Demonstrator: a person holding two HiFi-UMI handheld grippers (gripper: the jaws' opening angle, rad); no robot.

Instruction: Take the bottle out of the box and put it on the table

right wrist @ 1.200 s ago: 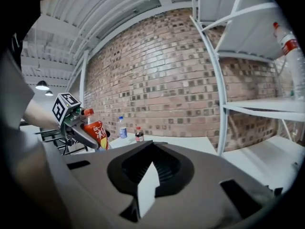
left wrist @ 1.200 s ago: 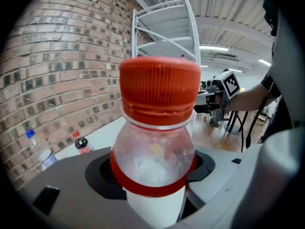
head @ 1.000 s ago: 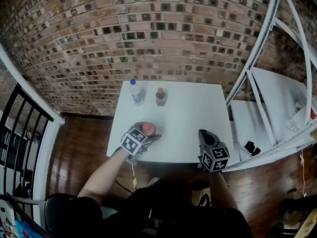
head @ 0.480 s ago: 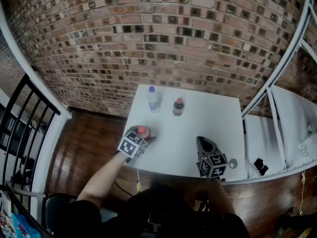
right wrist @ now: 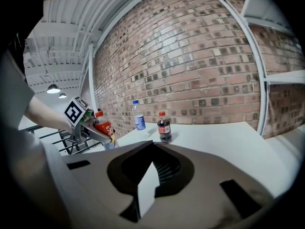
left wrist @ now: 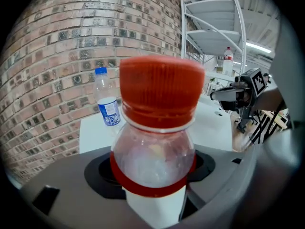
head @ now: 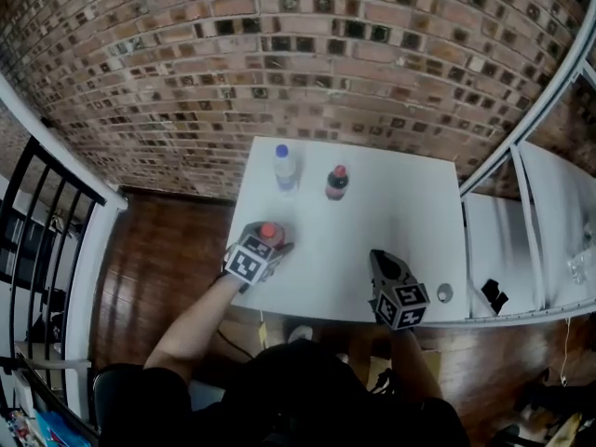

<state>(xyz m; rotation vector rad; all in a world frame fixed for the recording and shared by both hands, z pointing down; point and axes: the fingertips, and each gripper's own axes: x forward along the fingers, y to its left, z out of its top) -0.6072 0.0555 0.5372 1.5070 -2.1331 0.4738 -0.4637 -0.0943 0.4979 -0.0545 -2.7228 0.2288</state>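
We've got the L gripper [head: 270, 248] pinching the bottle [left wrist: 155, 142]: jaws spread wide, one each side of its body, bottle held btwn them. In the L gripper view the bottle fills the middle, upright, w/ red ribbed cap on top, clear neck below, and a red label band low down. In the head view the bottle sits at the tip of the L gripper, over the near left corner of the white table [head: 400, 212]. We can't tell if its base touches the top or hangs just above.

R gripper [head: 385, 268]: jaws pressed together, nothing btwn them. It's at the table's near edge, well apart to the right of the L gripper, and points the same way, toward the brick wall [head: 279, 54].

Ahead of the L gripper & slightly right, well apart: the blue-cap bottle [head: 285, 168], clear, upright on the table's far side. Just right of that is the cola bottle [head: 336, 182], dark w/ red cap, also upright. The two stand near each other, not touching. From the R gripper both are ahead & to the left, the cola bottle nearer.

Just right of the R gripper, near the table's edge: a small round grey thing [head: 444, 292], too small to identify. Further right is a white metal rack [head: 549, 231] beside the table. Left of the L gripper, past the table edge: wood floor [head: 158, 259] & a black railing [head: 37, 214].
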